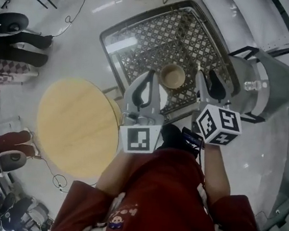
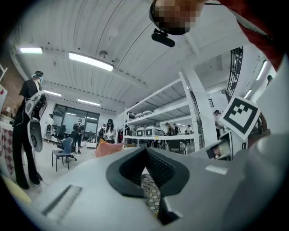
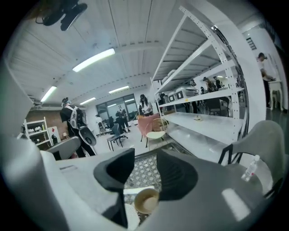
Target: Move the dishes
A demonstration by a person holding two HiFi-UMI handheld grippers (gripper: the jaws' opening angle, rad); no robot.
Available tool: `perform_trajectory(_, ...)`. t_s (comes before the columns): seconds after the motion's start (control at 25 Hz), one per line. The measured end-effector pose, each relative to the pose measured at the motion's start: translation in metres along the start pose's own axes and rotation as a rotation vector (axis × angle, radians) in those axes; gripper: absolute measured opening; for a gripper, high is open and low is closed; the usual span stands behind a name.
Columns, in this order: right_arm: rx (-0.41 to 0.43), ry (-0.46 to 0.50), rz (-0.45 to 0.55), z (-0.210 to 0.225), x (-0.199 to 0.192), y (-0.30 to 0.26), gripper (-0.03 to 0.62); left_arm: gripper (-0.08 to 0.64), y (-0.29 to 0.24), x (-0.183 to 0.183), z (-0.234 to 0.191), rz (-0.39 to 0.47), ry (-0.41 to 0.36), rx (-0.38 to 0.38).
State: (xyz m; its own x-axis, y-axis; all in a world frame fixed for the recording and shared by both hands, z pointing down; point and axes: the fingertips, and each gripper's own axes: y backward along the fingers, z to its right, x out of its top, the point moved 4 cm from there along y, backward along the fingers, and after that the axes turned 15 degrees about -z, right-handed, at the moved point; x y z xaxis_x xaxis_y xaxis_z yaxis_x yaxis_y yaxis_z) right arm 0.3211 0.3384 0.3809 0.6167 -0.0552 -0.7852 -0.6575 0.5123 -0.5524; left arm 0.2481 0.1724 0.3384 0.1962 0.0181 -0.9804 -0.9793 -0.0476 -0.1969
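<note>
Your left tool (image 1: 149, 82) is clenched: in the left gripper view its black pads (image 2: 131, 169) meet at the tips (image 2: 145, 155), with nothing caught between them and only a sliver of patterned surface showing behind.

Your right tool (image 1: 207, 80) is released. In the right gripper view its two black pads (image 3: 115, 171) stand apart (image 3: 145, 164) and grip nothing.

The small round tan wooden bowl (image 1: 173, 75) sits upright on the square, dark lattice-patterned tabletop (image 1: 158, 32), between your two tools and touched by neither. From the right tool it shows low in the gap between the pads (image 3: 146, 200), beyond them.

A round pale wooden tabletop (image 1: 76, 126) lies off to the left of your left tool. Just right of your right tool stands a grey moulded chair (image 1: 271, 82) with a clear plastic bottle (image 1: 248, 86) on its seat.
</note>
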Motion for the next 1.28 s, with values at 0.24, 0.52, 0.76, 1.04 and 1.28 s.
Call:
perform_trajectory(0.24, 0.06, 0.133, 0.174, -0.05, 0.035, 0.031, 0.146, 0.008, 0.029, 0.021, -0.027, 0.034, -0.001, 0.078)
perform_trajectory(0.52, 0.085, 0.318, 0.252, -0.108, 0.036, 0.039, 0.146, 0.008, 0.07, 0.032, -0.066, 0.059, 0.004, 0.158)
perform_trajectory(0.76, 0.172, 0.367, 0.257, -0.15, 0.034, 0.032, 0.146, 0.008, 0.106, 0.032, -0.097, 0.078, 0.018, 0.261)
perform_trajectory(1.04, 0.321, 0.455, 0.24, -0.225, 0.023, 0.024, 0.146, 0.008, 0.165, 0.027, -0.144, 0.087, 0.043, 0.439)
perform_trajectory(1.28, 0.5, 0.545, 0.216, -0.306, 0.006, 0.017, 0.146, 0.008, 0.227, 0.019, -0.188, 0.07, 0.063, 0.625)
